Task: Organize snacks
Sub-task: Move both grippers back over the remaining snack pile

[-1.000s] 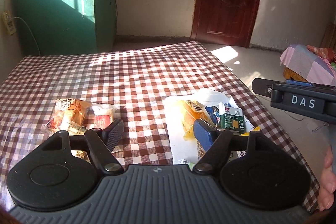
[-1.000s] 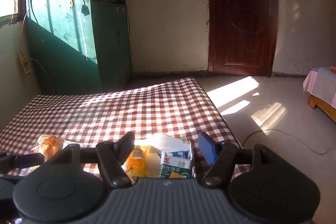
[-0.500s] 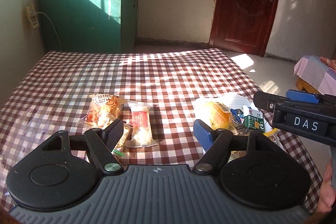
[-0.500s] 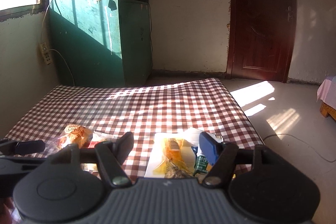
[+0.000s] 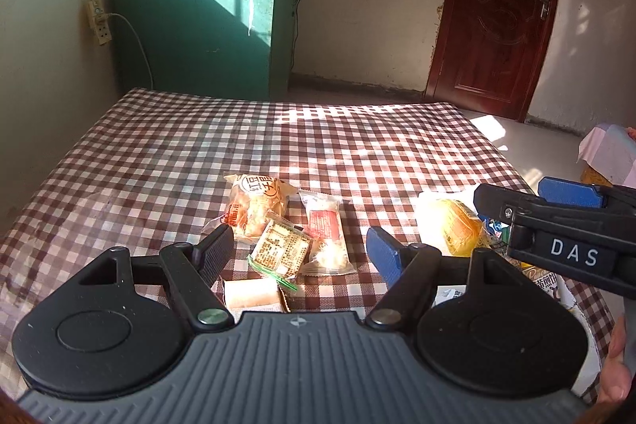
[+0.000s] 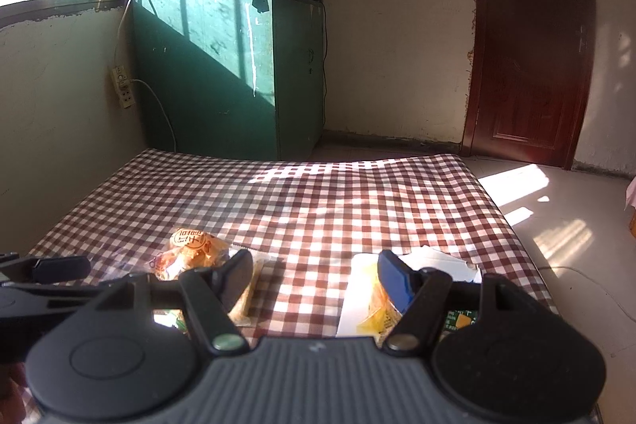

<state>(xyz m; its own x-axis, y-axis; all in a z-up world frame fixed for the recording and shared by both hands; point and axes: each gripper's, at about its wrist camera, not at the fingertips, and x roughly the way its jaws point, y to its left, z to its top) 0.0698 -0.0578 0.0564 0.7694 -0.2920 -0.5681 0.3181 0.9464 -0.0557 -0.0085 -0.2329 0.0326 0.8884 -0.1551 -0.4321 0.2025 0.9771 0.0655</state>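
Snack packets (image 5: 278,225) lie between spread left gripper (image 5: 300,251) fingers

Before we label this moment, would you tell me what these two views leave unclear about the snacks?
- Left wrist view: the small pale packet is half hidden behind the left gripper body.
- Left wrist view: the right gripper covers the snacks beside the yellow cake.
- Right wrist view: the green box is mostly hidden by a blue-padded finger; its print is unreadable.

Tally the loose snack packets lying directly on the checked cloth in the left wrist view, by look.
Orange round-label packet: 1
Clear packet with red label: 1
Green-edged printed packet: 1
Pale packet nearest the left gripper, partly hidden: 1
Total: 4
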